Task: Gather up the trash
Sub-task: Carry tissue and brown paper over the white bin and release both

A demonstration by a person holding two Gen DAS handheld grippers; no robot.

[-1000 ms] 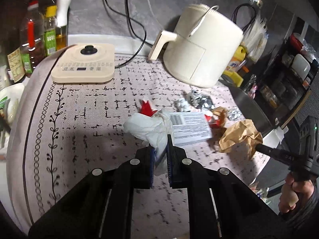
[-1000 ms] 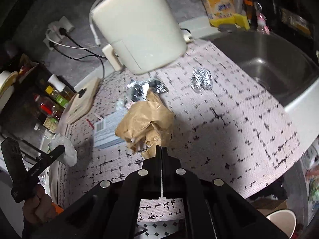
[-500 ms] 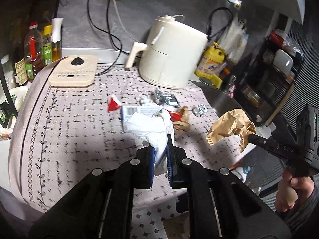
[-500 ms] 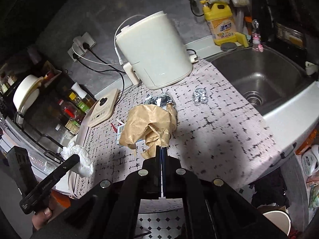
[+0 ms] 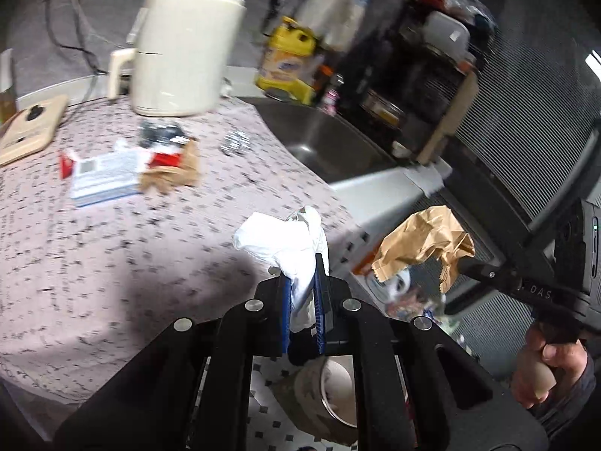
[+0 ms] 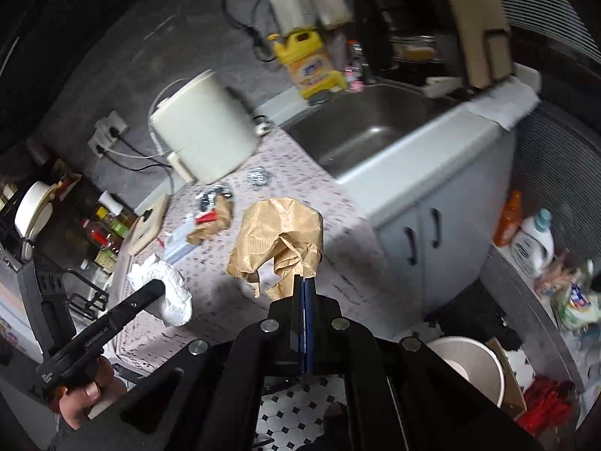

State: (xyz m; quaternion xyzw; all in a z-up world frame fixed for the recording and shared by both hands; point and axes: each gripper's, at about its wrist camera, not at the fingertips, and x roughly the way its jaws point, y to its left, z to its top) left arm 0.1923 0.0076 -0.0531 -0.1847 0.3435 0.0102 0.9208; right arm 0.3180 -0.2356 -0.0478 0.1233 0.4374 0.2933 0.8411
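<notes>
Presently held: crumpled white tissue (image 5: 289, 244), pinched between the closed jaws of the left gripper (image 5: 303, 282), lifted above the front edge of the worktop (image 5: 112, 255). Crumpled brown paper bag (image 6: 280, 238), clamped at its lower end in the closed jaws of the right gripper (image 6: 302, 289), held in the air off the worktop's edge, near the sink cabinet (image 6: 432, 233).

Remaining on the worktop: white printed paper sheet (image 5: 105, 178); red wrapper scraps (image 5: 67, 163) beside it; smaller brown paper wad (image 5: 172, 174) touching the sheet's right end; dark foil wrapper (image 5: 159, 135) behind; foil ball (image 5: 236, 143) well apart toward the sink (image 5: 330, 143).

Surroundings: cream appliance (image 5: 180, 52) at the back; flat beige appliance (image 5: 28, 129) at the left; yellow detergent bottle (image 5: 289, 60) by the sink. Round bin (image 6: 469, 368) on the tiled floor below the right gripper.
</notes>
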